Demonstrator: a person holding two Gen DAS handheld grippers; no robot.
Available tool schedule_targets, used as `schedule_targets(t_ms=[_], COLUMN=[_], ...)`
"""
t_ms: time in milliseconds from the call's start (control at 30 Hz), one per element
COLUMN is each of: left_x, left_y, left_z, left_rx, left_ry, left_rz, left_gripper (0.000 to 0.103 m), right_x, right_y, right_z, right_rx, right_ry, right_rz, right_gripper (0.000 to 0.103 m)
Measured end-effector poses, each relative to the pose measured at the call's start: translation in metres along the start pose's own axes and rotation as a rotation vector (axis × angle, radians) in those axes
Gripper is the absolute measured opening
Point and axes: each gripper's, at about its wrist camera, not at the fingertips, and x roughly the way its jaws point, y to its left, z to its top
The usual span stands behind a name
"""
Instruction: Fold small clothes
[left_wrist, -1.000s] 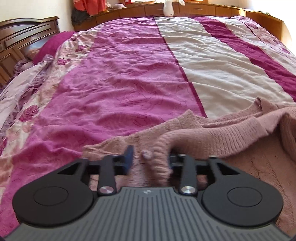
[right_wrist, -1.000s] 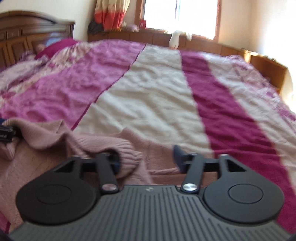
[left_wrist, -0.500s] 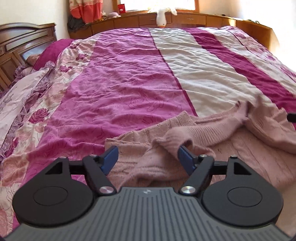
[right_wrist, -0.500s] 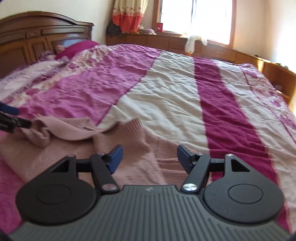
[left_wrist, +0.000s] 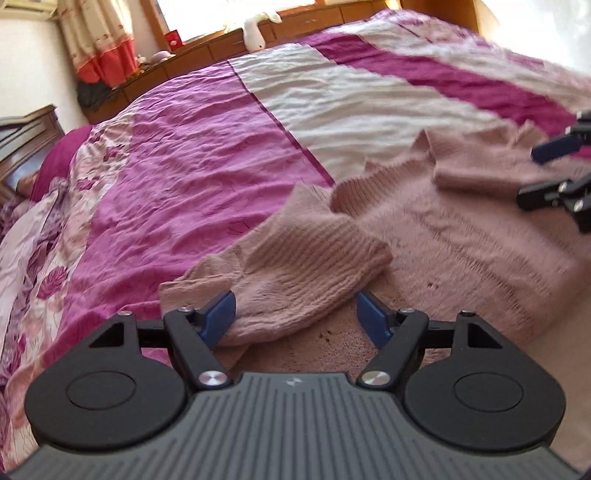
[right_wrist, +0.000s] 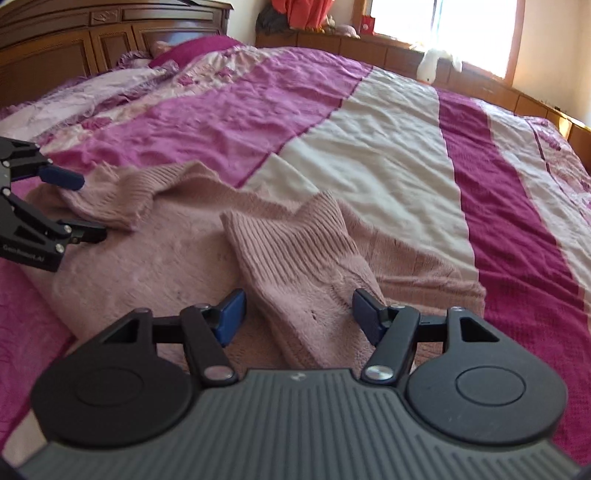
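Note:
A dusty-pink knitted sweater (left_wrist: 461, 236) lies spread on the bed, both ribbed sleeves folded in over its body. My left gripper (left_wrist: 297, 317) hovers open just above the left sleeve (left_wrist: 306, 258), its blue pads on either side and nothing held. In the right wrist view my right gripper (right_wrist: 297, 314) is open over the right sleeve (right_wrist: 295, 254), which lies loose between the pads. The sweater (right_wrist: 155, 258) fills the near bed there. Each gripper shows at the edge of the other's view: the right gripper (left_wrist: 554, 173) and the left gripper (right_wrist: 62, 206).
A striped magenta, pink and cream quilt (left_wrist: 192, 155) covers the bed. A dark wooden headboard (right_wrist: 74, 40) and pillows stand at the left. A wooden ledge with a white plush toy (right_wrist: 430, 66) runs under the window at the far side.
Both grippers have let go of the sleeves, opened wide and drawn back. The sleeves now lie folded on the sweater's body.

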Motion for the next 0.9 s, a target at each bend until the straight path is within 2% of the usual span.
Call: schedule_targets(t_ms=[33, 67, 100, 133, 167, 233, 300, 367, 500, 600, 667, 767, 833, 900], left_x=[0.005, 0.011, 0.012, 0.012, 0.012, 0.007, 0.005, 0.012, 0.036, 0.046, 0.046, 0.036, 0.028, 0.018], left_y=[-0.002, -0.002, -0.002, 0.000, 0.003, 0.018, 0.034, 0.050, 0.086, 0.105, 0.111, 0.114, 0.114, 0.112], left_z=[-0.002, -0.002, -0.003, -0.002, 0.001, 0.007, 0.013, 0.017, 0.015, 0.007, 0.002, -0.004, -0.005, -0.006], left_rx=[0.010, 0.013, 0.006, -0.006, -0.033, -0.122, -0.183, -0.219, -0.347, -0.404, -0.429, -0.445, -0.462, -0.485], left_ry=[0.004, -0.001, -0.015, -0.022, -0.026, -0.062, -0.077, -0.068, 0.001, 0.033, 0.051, 0.045, 0.040, 0.030], left_rz=[-0.002, -0.003, -0.007, -0.008, 0.013, 0.029, 0.051, 0.105, 0.240, 0.256, 0.257, 0.230, 0.210, 0.167], left_gripper=[0.078, 0.076, 0.061, 0.033, 0.023, 0.015, 0.014, 0.014, 0.015, 0.015, 0.015, 0.015, 0.015, 0.016], right_x=[0.002, 0.004, 0.004, 0.003, 0.001, -0.008, -0.013, -0.013, -0.004, -0.003, -0.009, -0.022, -0.026, -0.025], right_y=[-0.002, -0.005, -0.008, -0.011, -0.015, -0.028, -0.044, -0.062, -0.101, -0.117, -0.120, -0.111, -0.101, -0.090], right_z=[-0.002, -0.003, -0.003, -0.002, 0.000, 0.004, 0.008, 0.010, 0.003, -0.007, -0.010, -0.009, -0.004, 0.004], right_rx=[0.008, 0.019, 0.031, 0.048, 0.073, 0.130, 0.184, 0.244, 0.410, 0.473, 0.489, 0.450, 0.405, 0.353], right_ry=[0.000, -0.001, -0.005, -0.013, -0.022, -0.067, -0.106, -0.119, -0.088, -0.060, -0.061, -0.114, -0.161, -0.163], right_rz=[-0.003, -0.004, -0.001, 0.001, -0.006, -0.023, -0.073, -0.131, -0.247, -0.308, -0.303, -0.273, -0.205, -0.124], right_gripper=[0.057, 0.045, 0.037, 0.021, 0.016, 0.015, 0.015, 0.015, 0.018, 0.018, 0.018, 0.018, 0.018, 0.018])
